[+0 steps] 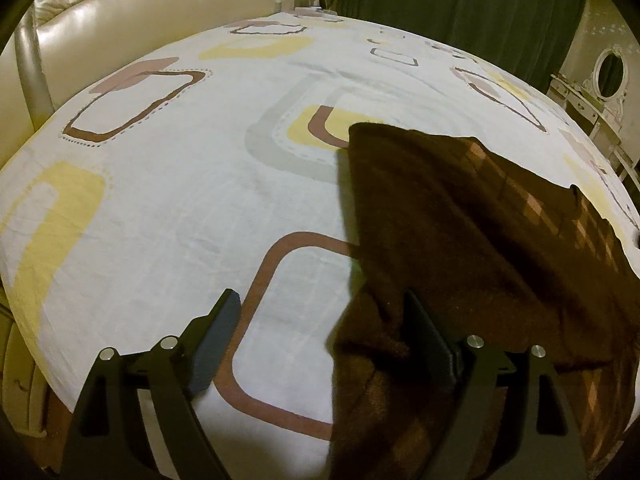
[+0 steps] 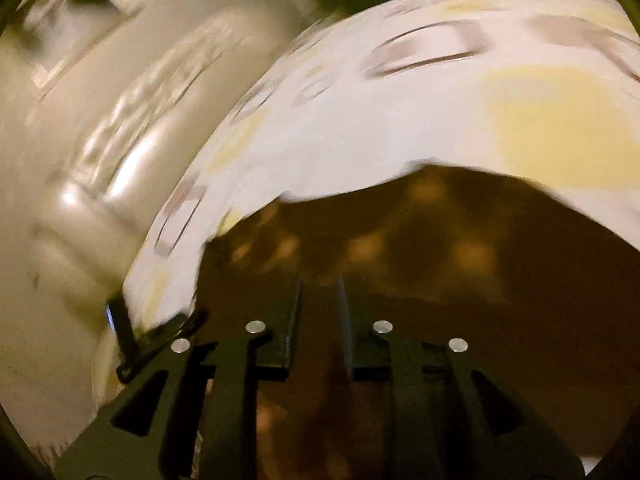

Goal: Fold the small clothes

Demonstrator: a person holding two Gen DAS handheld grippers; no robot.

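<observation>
The brown checked garment (image 1: 480,240) lies partly folded near the bed's (image 1: 160,208) right edge, more folds seemingly needed, the left gripper (image 1: 320,312) spread wide over its edge, the right gripper (image 2: 320,292) slightly parted, pinching nothing.

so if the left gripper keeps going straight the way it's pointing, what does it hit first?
Probably the patterned bedsheet, with the left gripper open. Its right-hand finger is already over the edge of the brown cloth, so that side may brush cloth first; depth is unclear.
</observation>
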